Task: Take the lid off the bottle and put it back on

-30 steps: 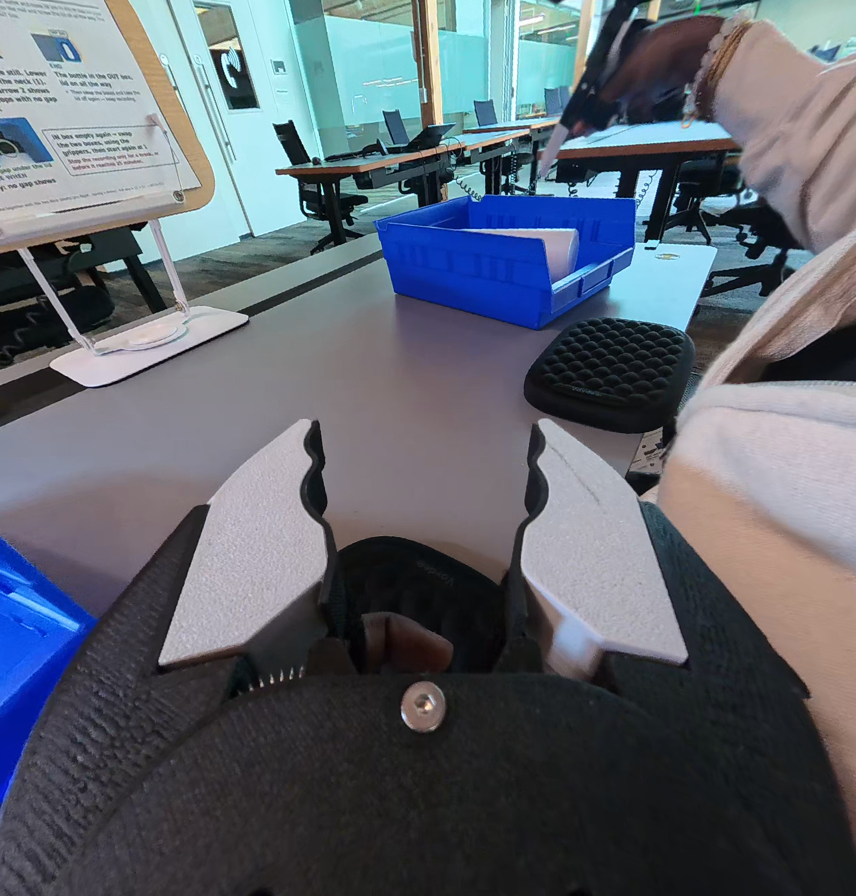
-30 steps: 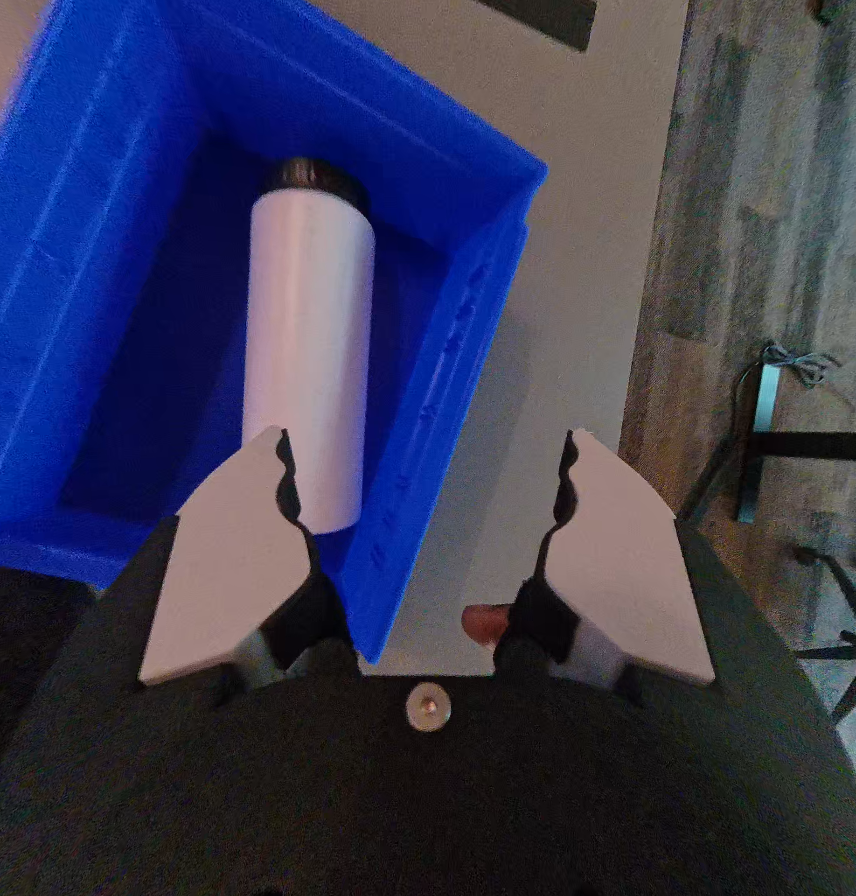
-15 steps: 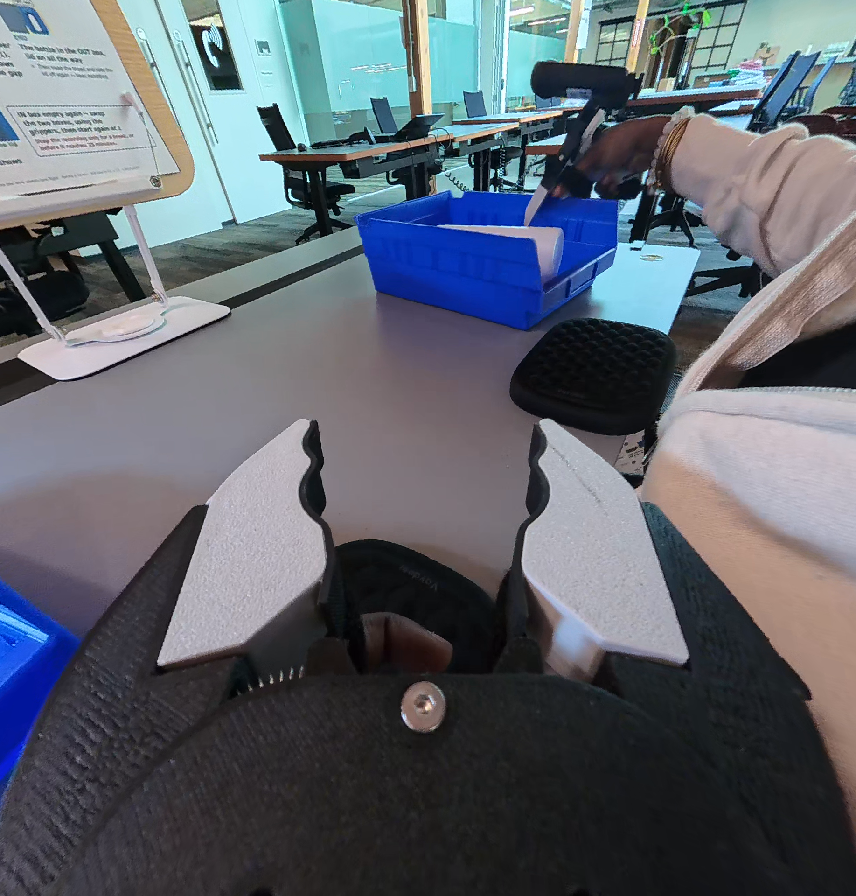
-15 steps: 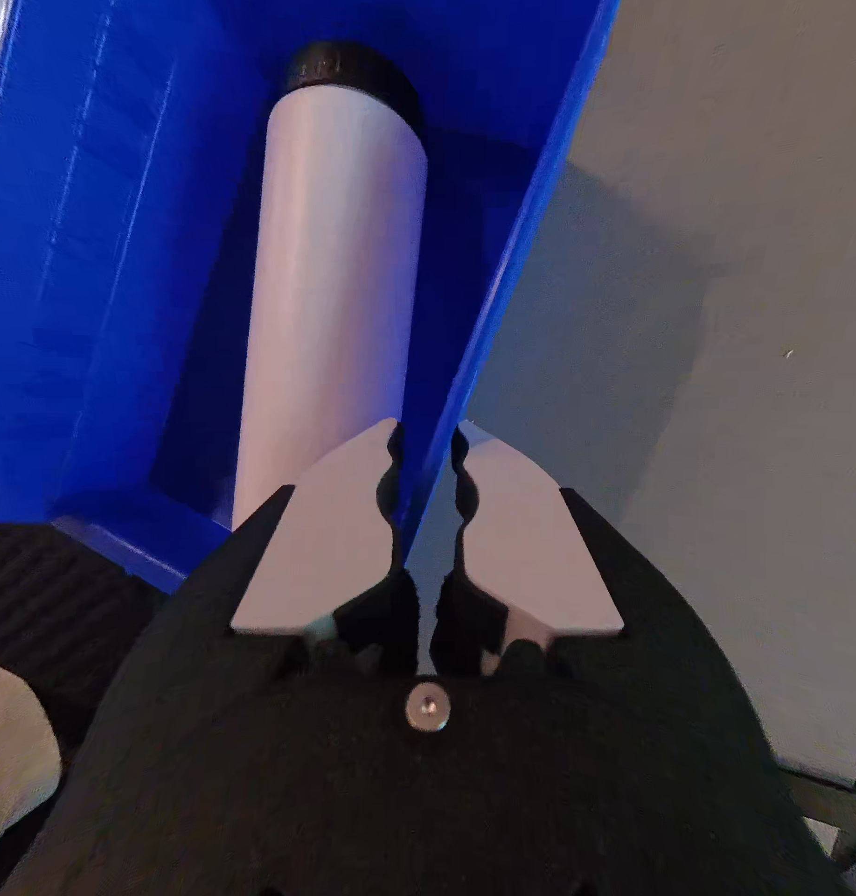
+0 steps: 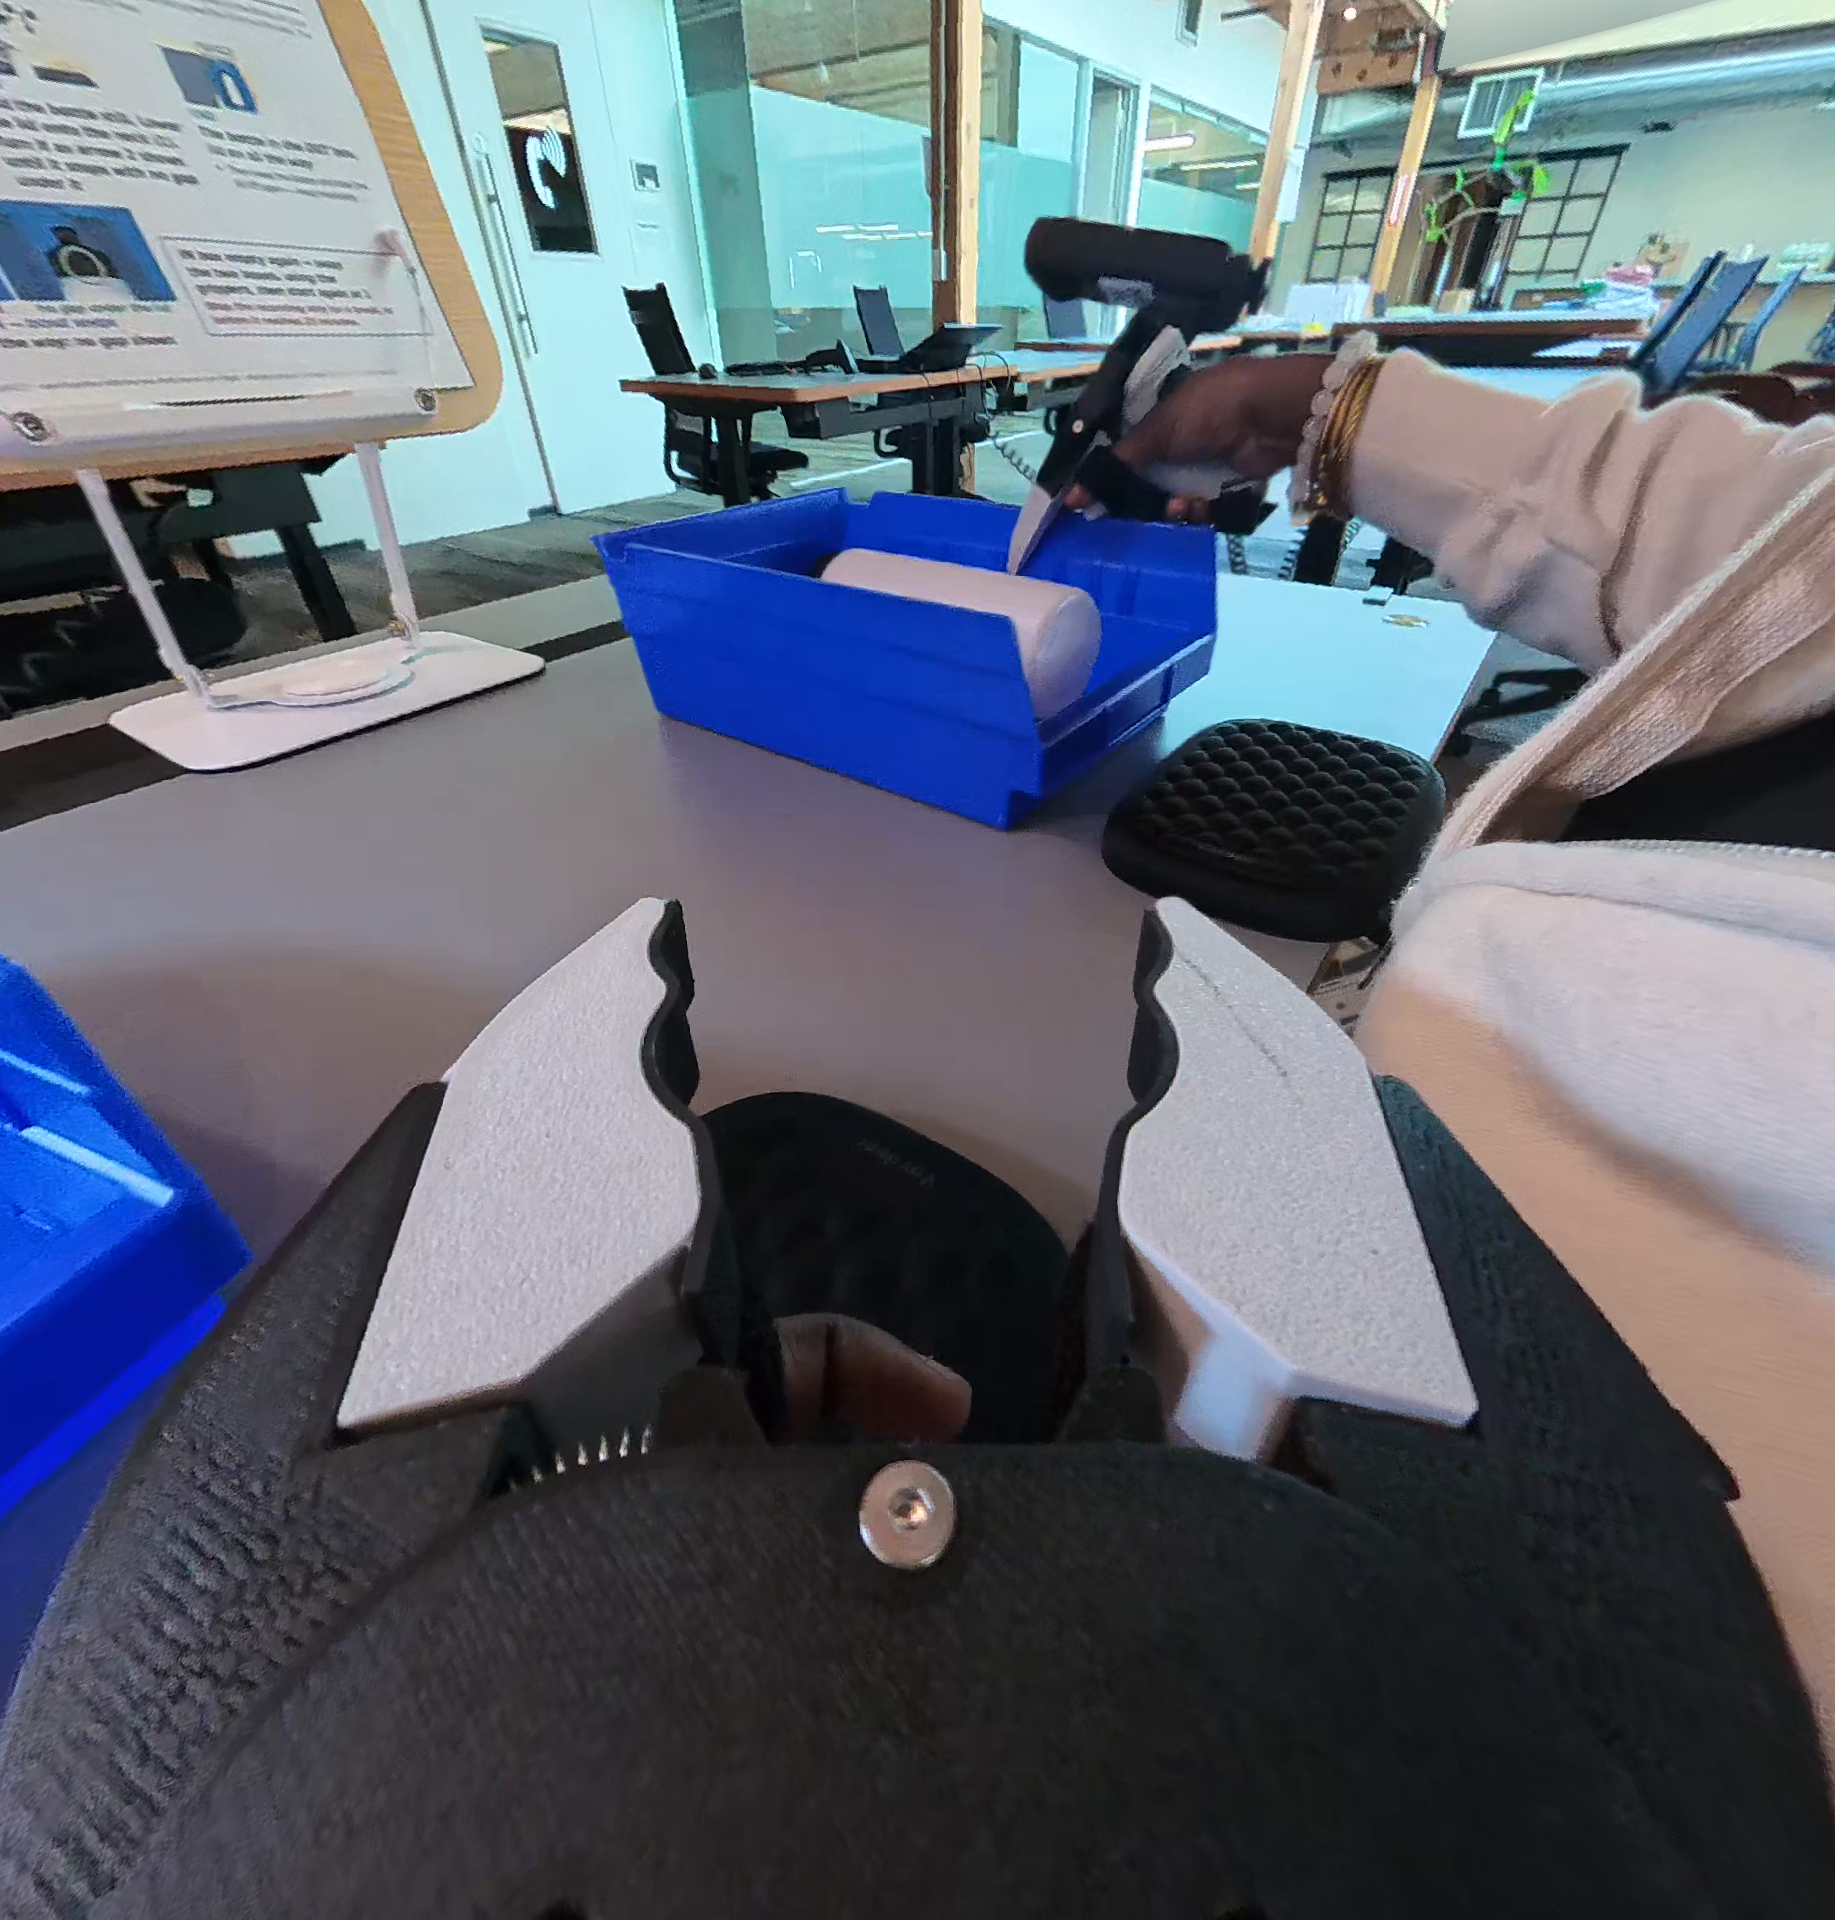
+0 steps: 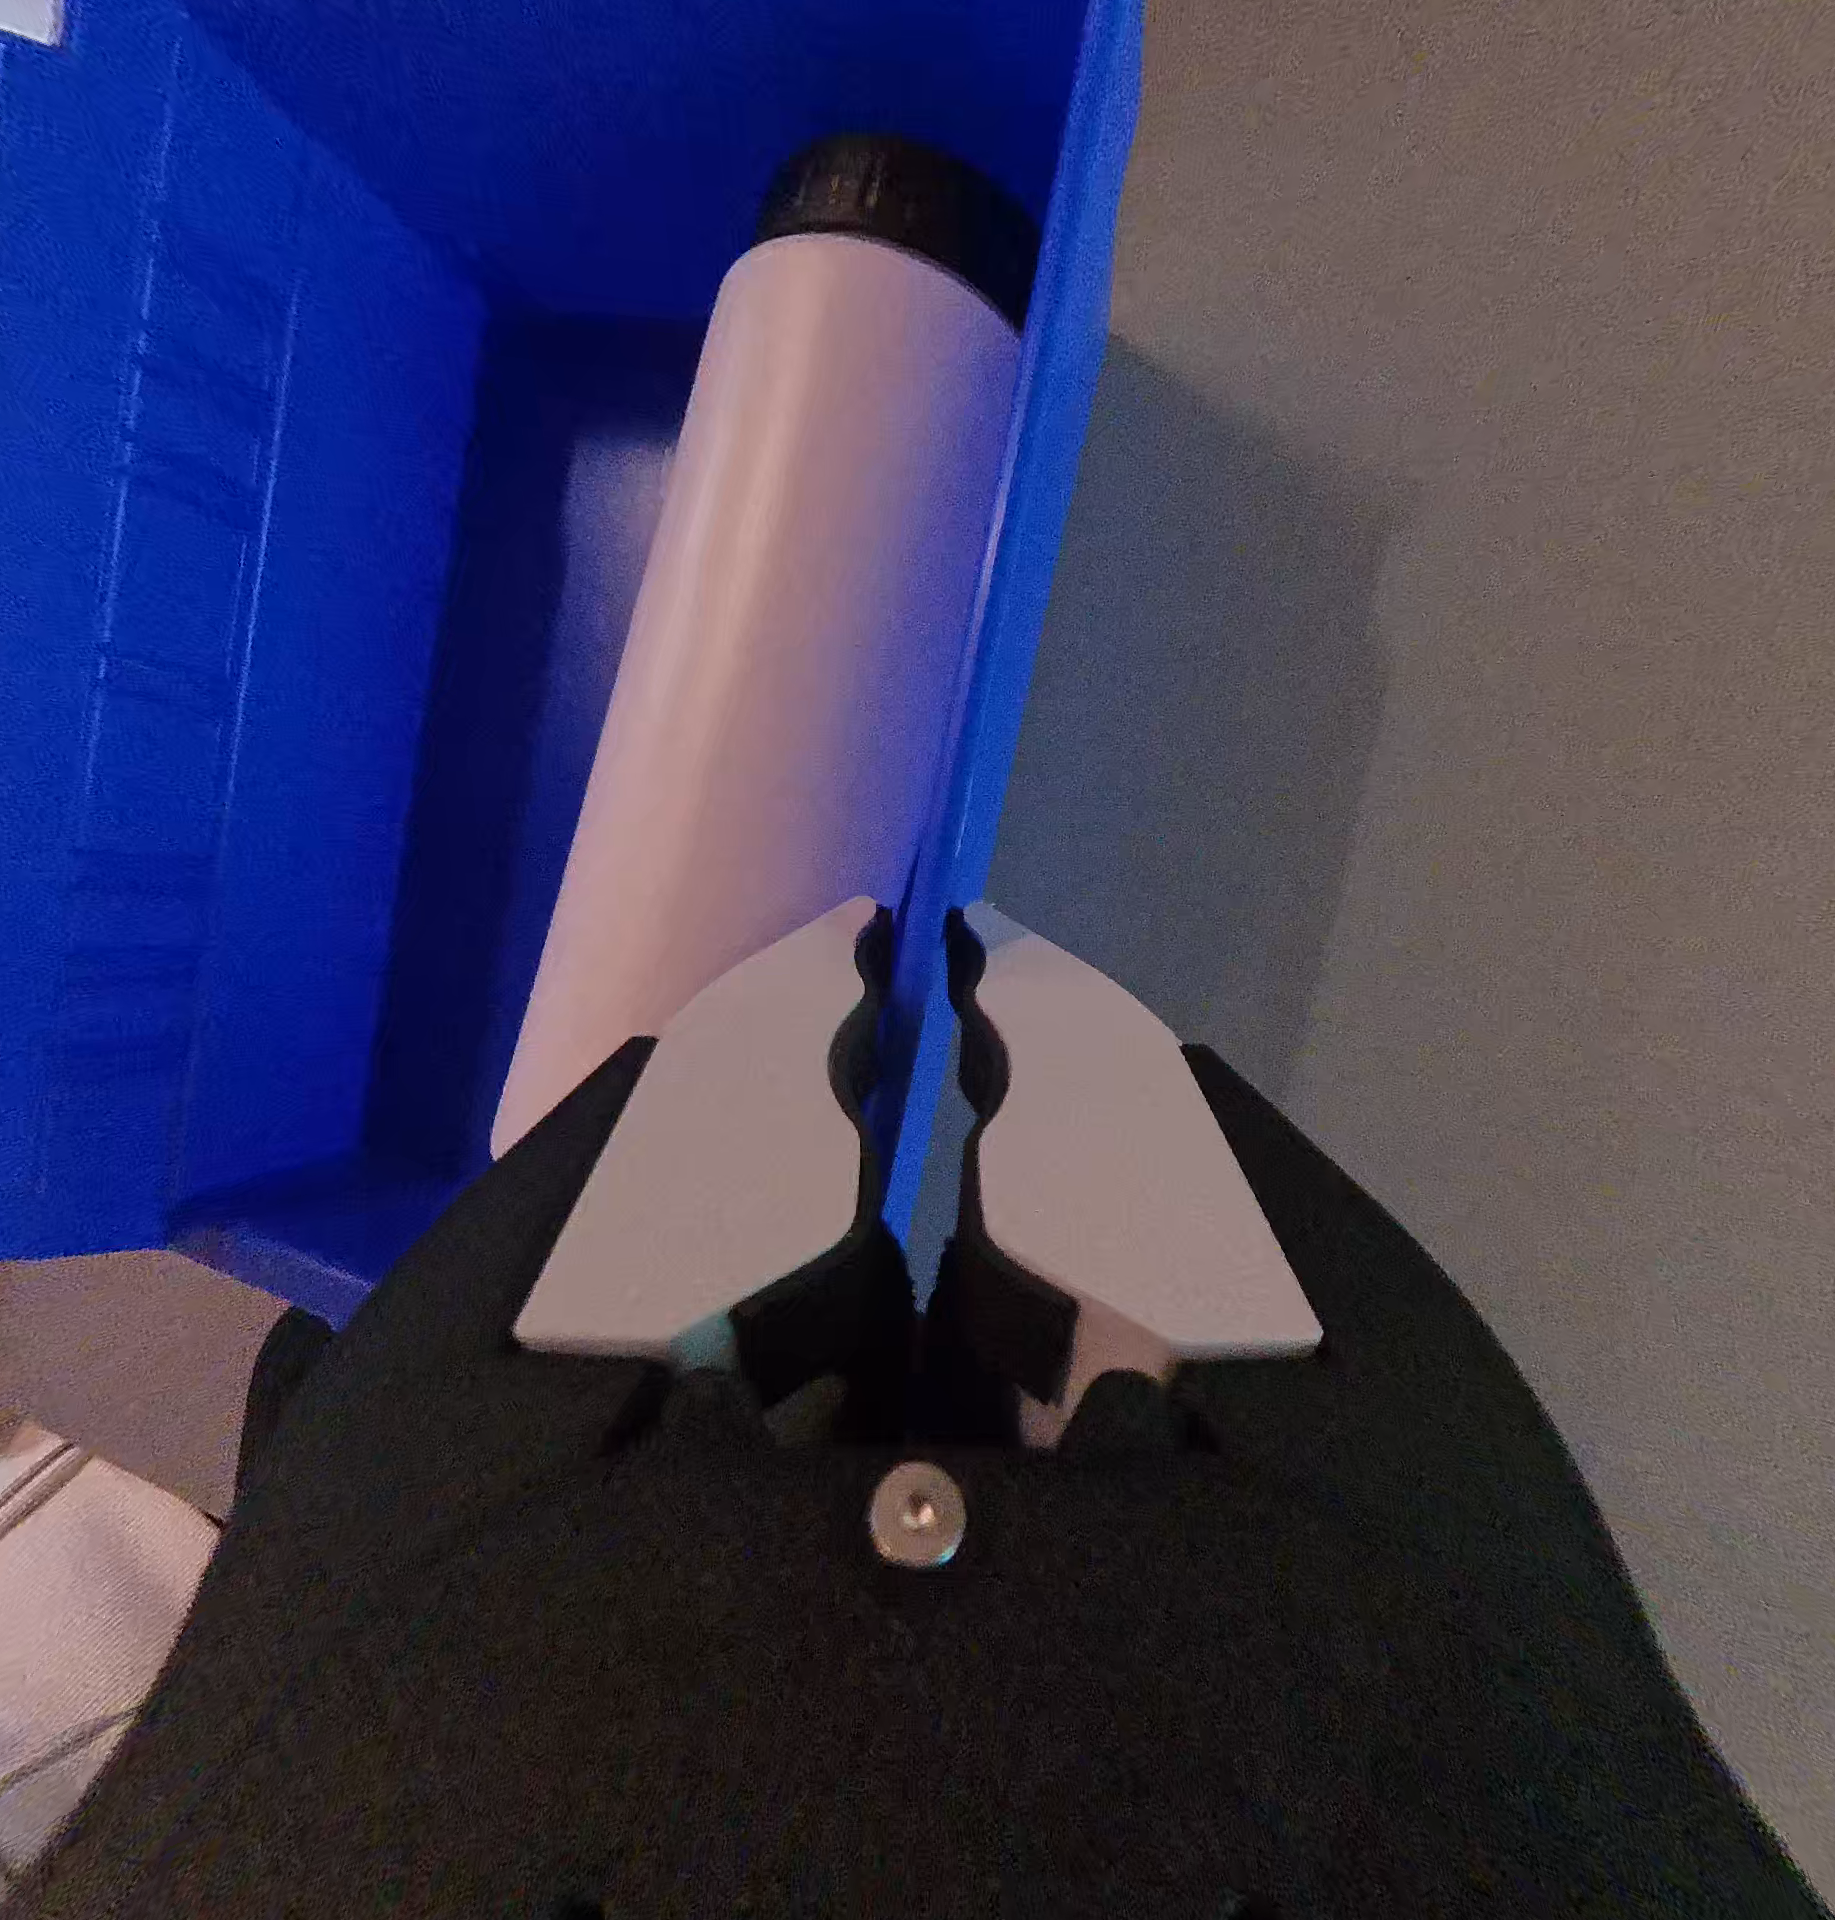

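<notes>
A white bottle (image 6: 788, 623) with a black lid (image 6: 892, 208) lies on its side in a blue bin (image 6: 217, 623). My right gripper (image 6: 913, 914) is shut on the bin's thin right side wall (image 6: 1048, 468), with one pad on each face of it; the bottle lies just left of the fingers, untouched. In the left wrist view the bin (image 5: 840, 675), the bottle (image 5: 954, 603) and the right gripper (image 5: 1027, 551) on the far wall show across the grey table (image 5: 477, 914). My left gripper (image 5: 908, 925) is open and empty, low over the table.
A black textured pad (image 5: 1271, 821) lies near the bin, another black pad (image 5: 871, 1195) under my left gripper. A second blue bin (image 5: 51, 1195) is at the left. An instruction board on a stand (image 5: 165, 260) is at the back left. A person's sleeve (image 5: 1619, 1039) fills the right. The tips of one gripper are about 45 cm away from the tips of the other.
My right gripper moved down to the bin's right wall and closed from wide open onto it. The left gripper stayed open and nearly still.
</notes>
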Available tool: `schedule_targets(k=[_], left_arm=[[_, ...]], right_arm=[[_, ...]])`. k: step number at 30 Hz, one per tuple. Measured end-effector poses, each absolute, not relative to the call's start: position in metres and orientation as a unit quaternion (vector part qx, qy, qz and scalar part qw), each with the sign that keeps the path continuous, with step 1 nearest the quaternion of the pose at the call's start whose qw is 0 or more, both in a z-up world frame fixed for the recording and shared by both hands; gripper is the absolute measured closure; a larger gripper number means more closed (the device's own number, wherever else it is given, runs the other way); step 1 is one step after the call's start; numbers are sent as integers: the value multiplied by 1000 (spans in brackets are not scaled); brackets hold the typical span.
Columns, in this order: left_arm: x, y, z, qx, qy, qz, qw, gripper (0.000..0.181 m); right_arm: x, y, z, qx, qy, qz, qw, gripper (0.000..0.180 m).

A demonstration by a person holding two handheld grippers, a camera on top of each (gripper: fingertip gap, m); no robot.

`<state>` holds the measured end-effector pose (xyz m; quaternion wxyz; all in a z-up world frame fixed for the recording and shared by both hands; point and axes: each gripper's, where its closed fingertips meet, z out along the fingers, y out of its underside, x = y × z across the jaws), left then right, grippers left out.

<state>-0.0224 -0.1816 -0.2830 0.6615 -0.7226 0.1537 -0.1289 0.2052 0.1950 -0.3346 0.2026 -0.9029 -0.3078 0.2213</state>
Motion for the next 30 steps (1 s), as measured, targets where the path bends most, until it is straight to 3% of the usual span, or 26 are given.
schedule_targets(k=[9,20,30], left_arm=[[-45,-195,-285,-720,116,-117,674,99],[-45,-210,-285,-720,110,-118,675,99],[-49,-216,-287,-725,101,-115,672,99]], right_arm=[[74,153,-332,-861,-388,278,173,167],[-81,101,-320,-820,-368,408,160,162],[-150,72,-311,-787,-335,489,168,160]])
